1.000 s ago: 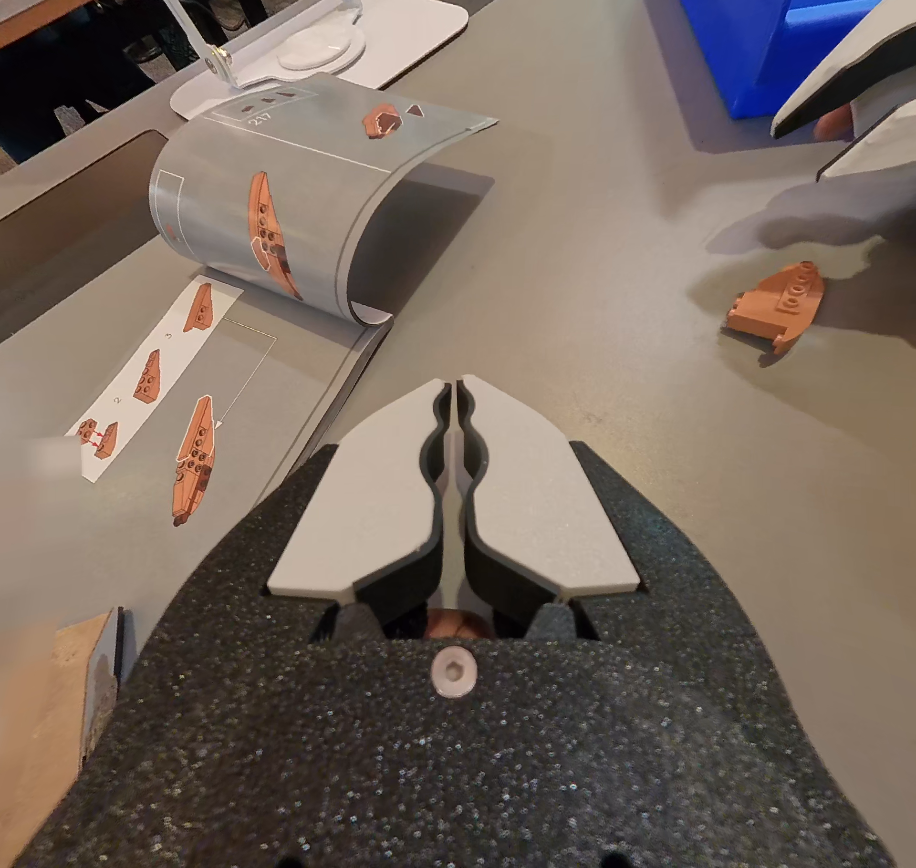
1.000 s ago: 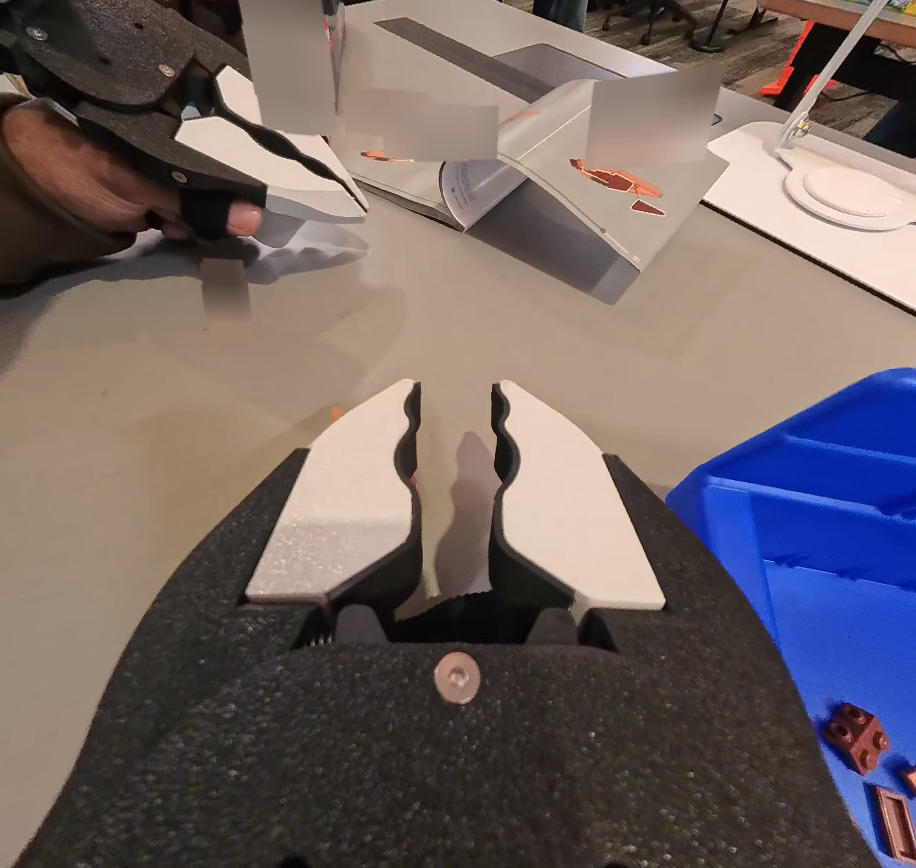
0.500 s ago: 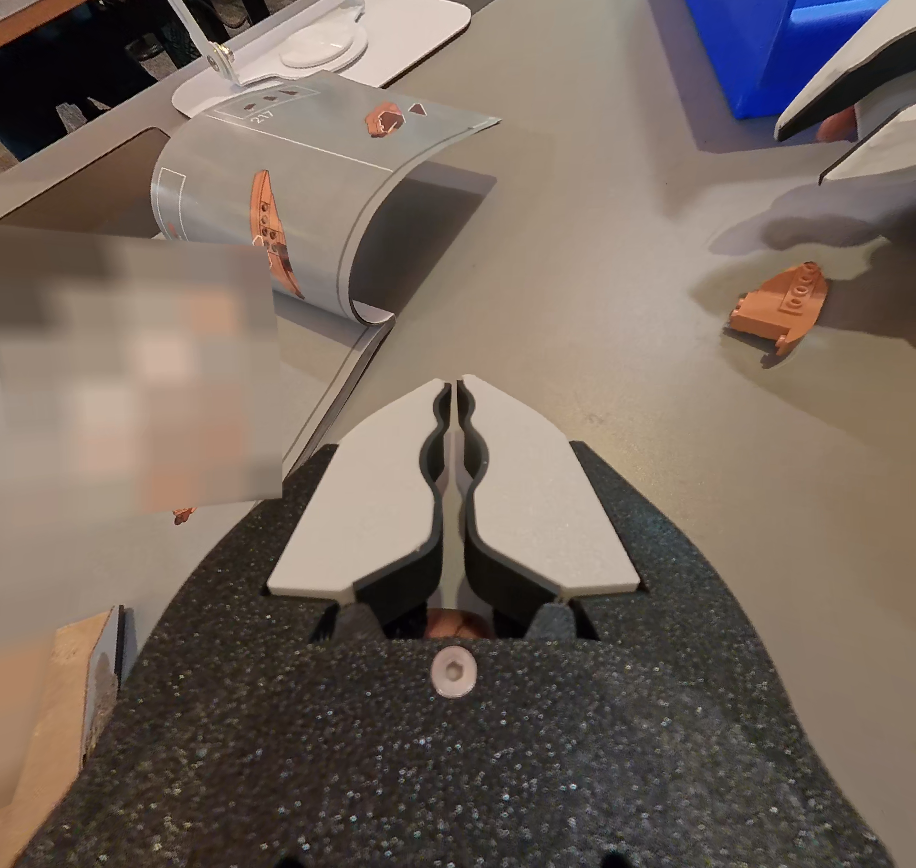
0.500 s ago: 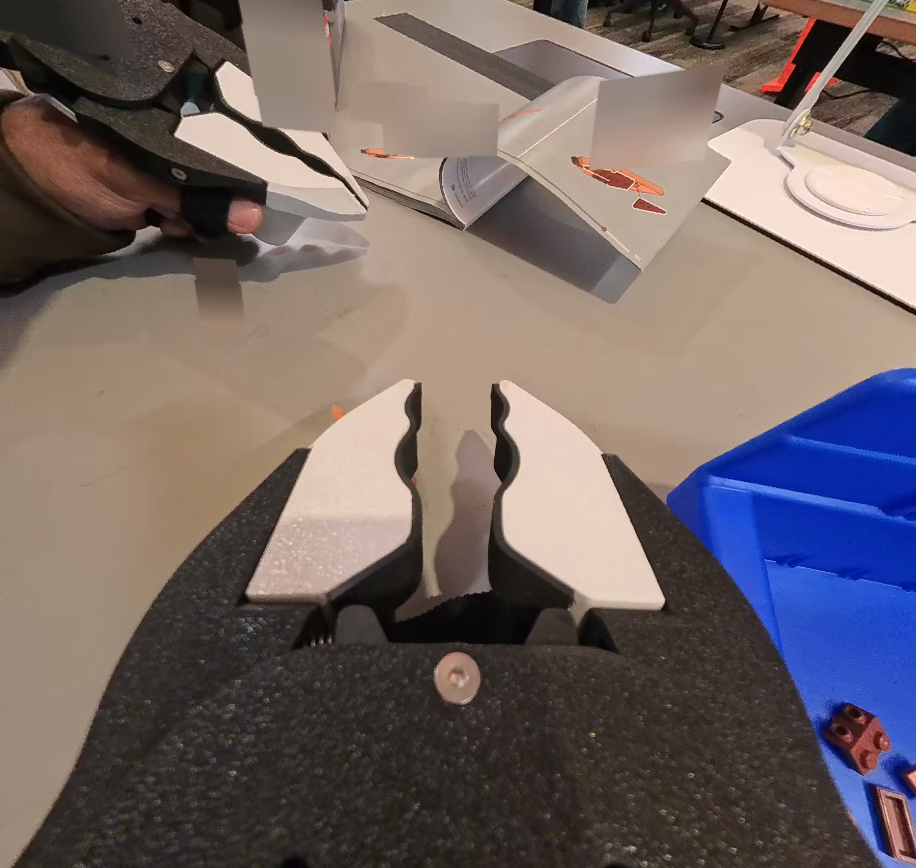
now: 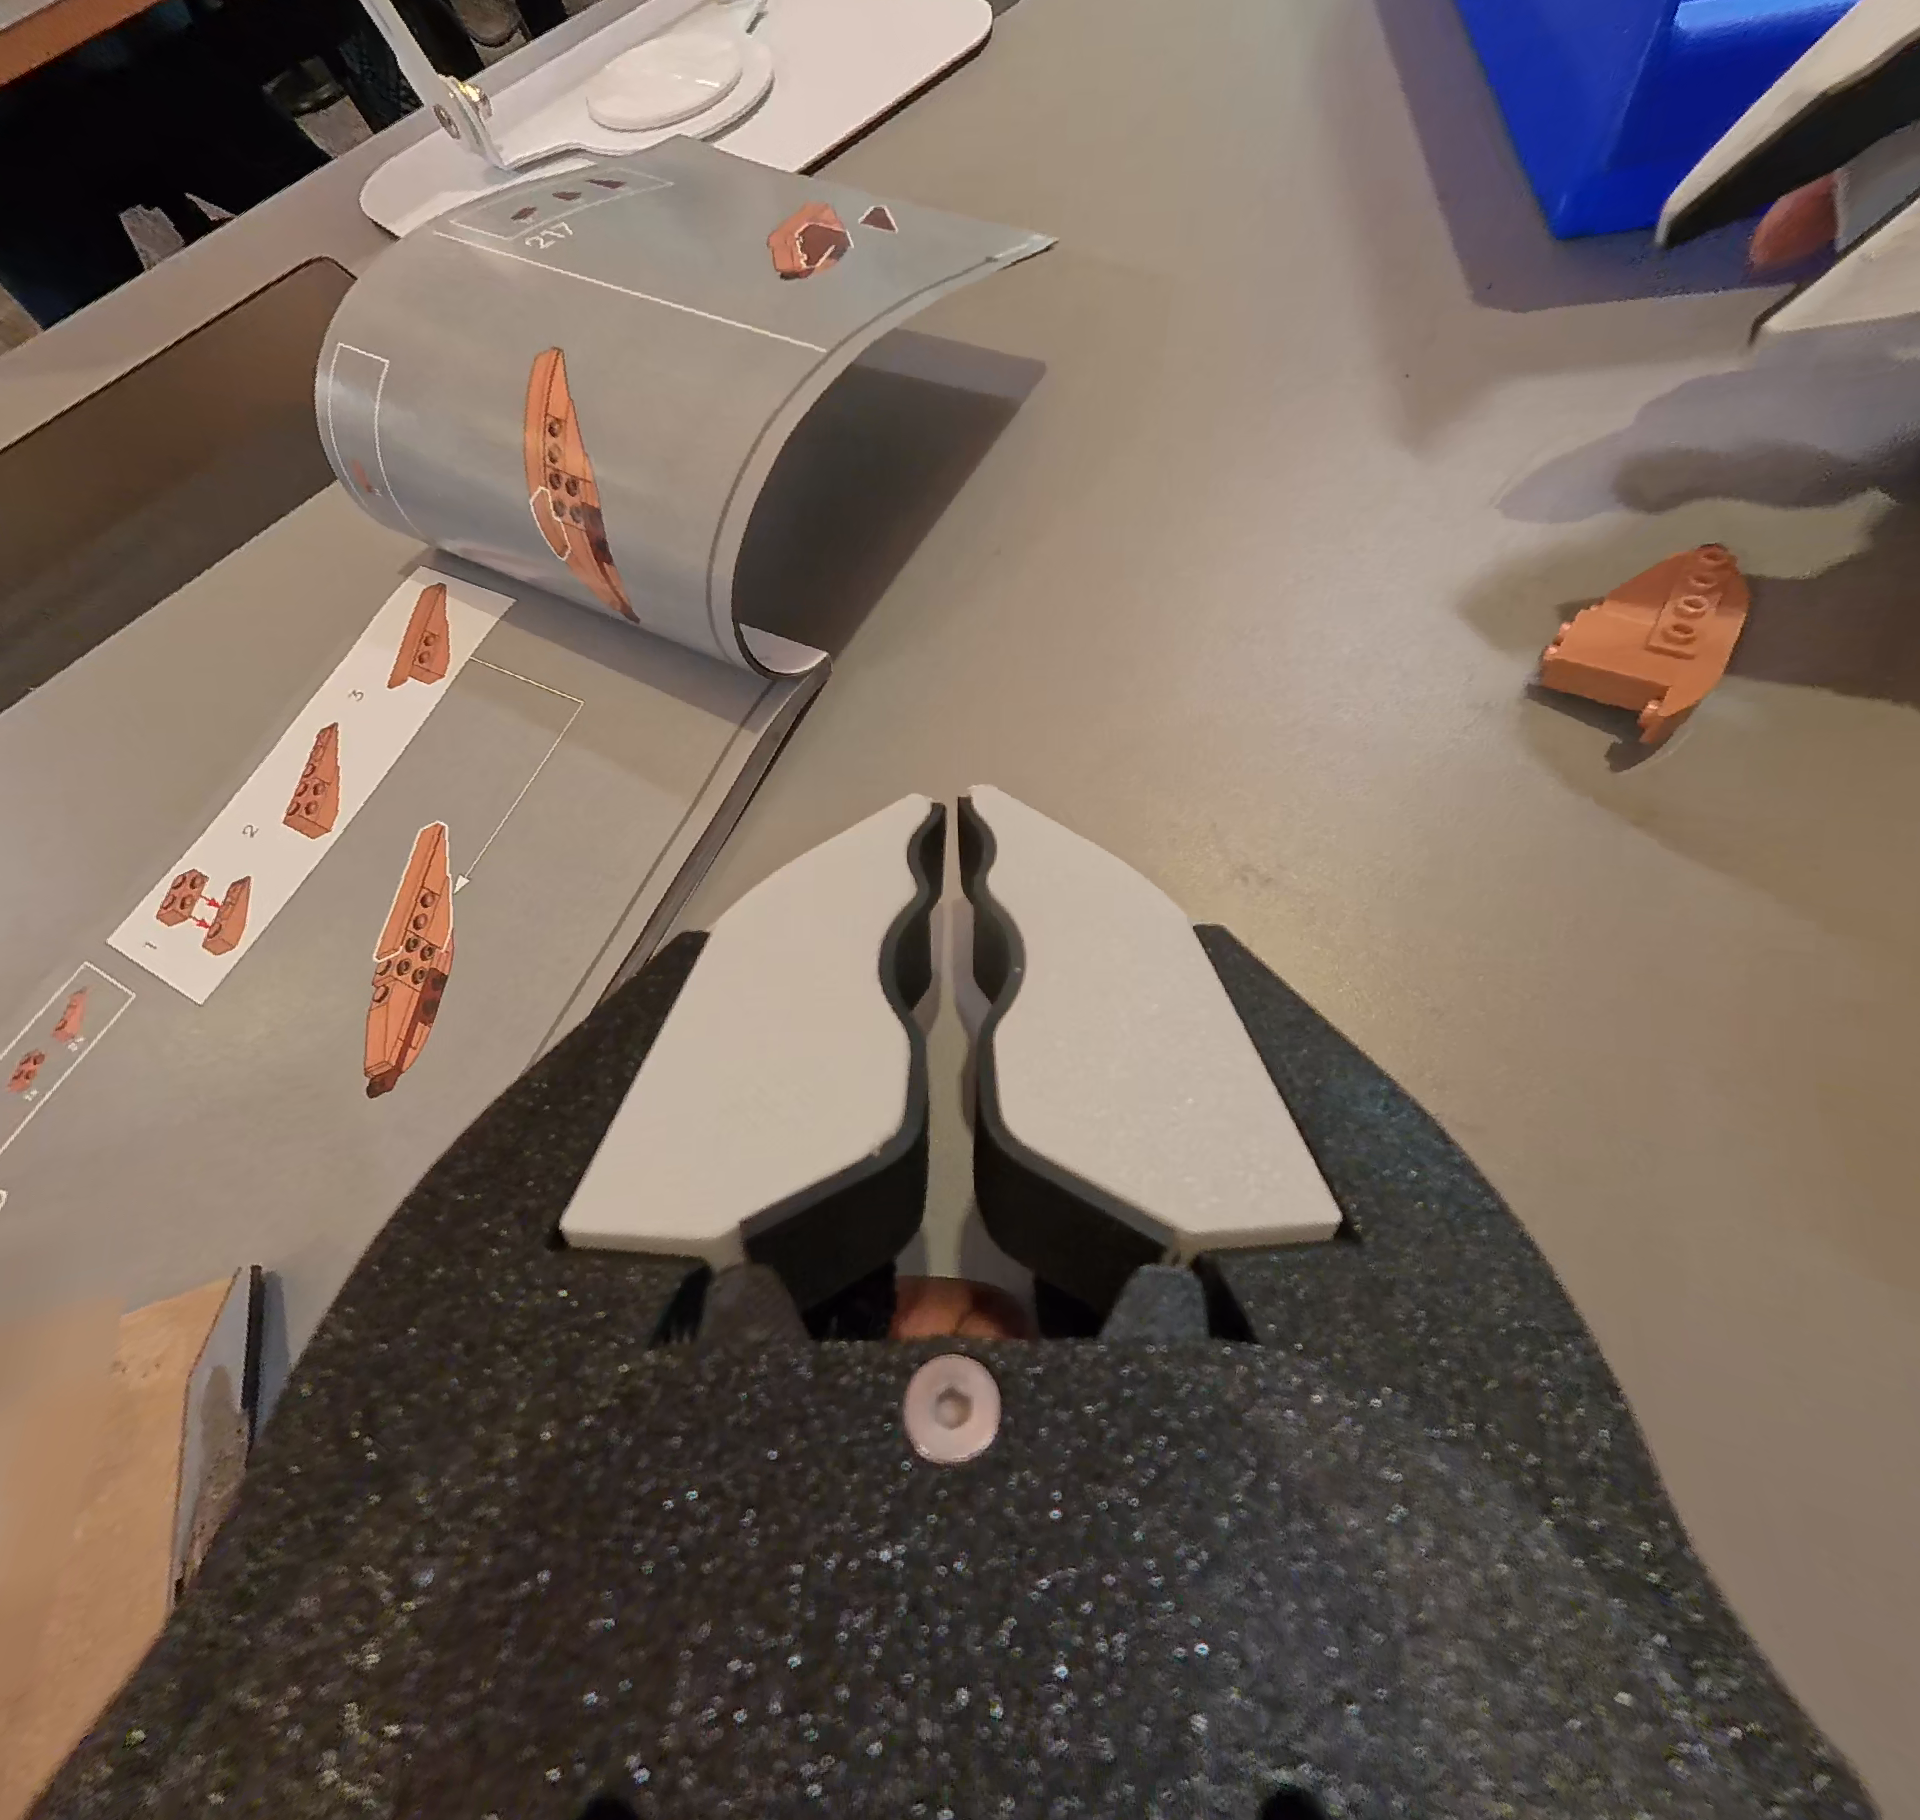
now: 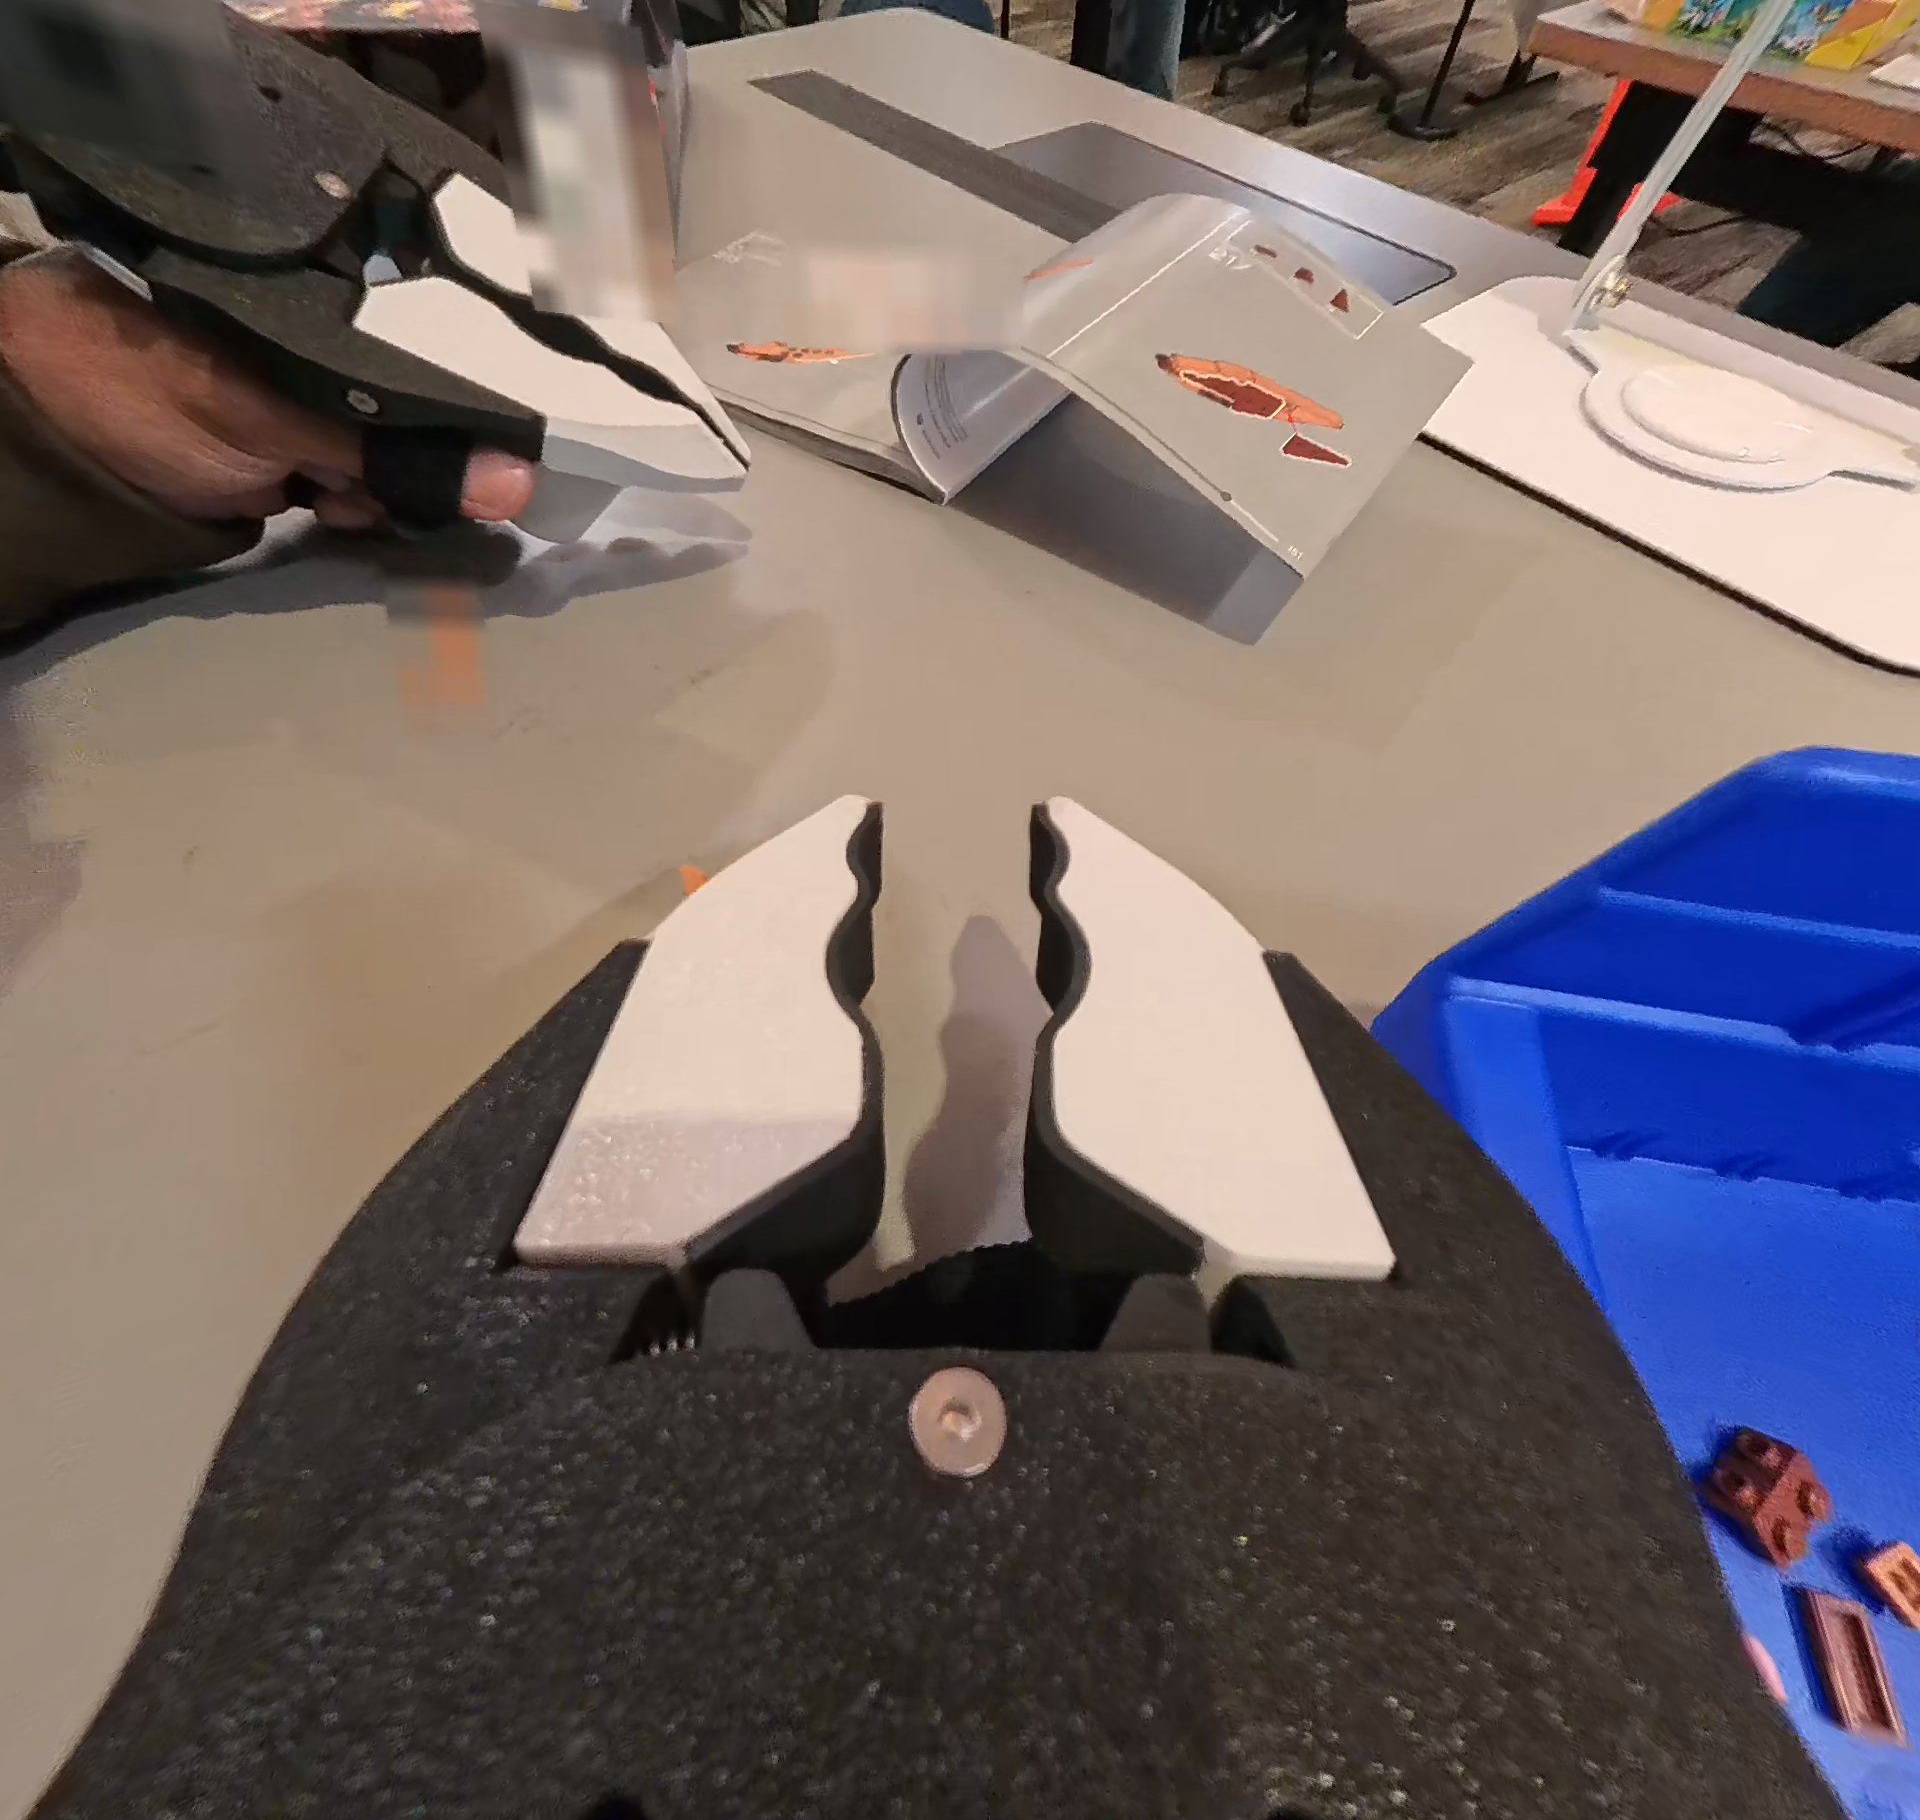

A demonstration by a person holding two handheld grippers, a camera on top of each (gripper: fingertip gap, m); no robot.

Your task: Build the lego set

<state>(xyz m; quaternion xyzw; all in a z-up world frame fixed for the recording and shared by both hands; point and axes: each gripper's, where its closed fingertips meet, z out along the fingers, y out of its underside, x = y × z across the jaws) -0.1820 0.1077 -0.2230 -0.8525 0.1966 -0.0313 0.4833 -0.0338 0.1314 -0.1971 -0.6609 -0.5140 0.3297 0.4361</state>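
Note:
An orange Lego assembly (image 5: 1652, 643) with studs lies on the grey table at the right of the left wrist view. My left gripper (image 5: 954, 804) is shut and empty, low over the table beside the open instruction booklet (image 5: 582, 420). It also shows in the right wrist view (image 6: 623, 399), held by a hand. My right gripper (image 6: 956, 814) is open and empty. It hovers above the orange assembly, of which only a tip (image 6: 691, 877) shows beside its left finger. The right gripper's fingers (image 5: 1818, 108) show at the upper right of the left wrist view.
A blue parts bin (image 6: 1714, 1095) with a few brown Lego pieces (image 6: 1766, 1505) stands right of my right gripper, and shows in the left wrist view (image 5: 1558, 35). A white lamp base (image 5: 675, 77) sits behind the booklet (image 6: 1195, 399). A wooden block (image 5: 104, 1458) lies at the near left. Left tips to right tips: about 15 cm.
The right wrist view has shifted very slightly. Both grippers keep their state, and the orange assembly has not moved.

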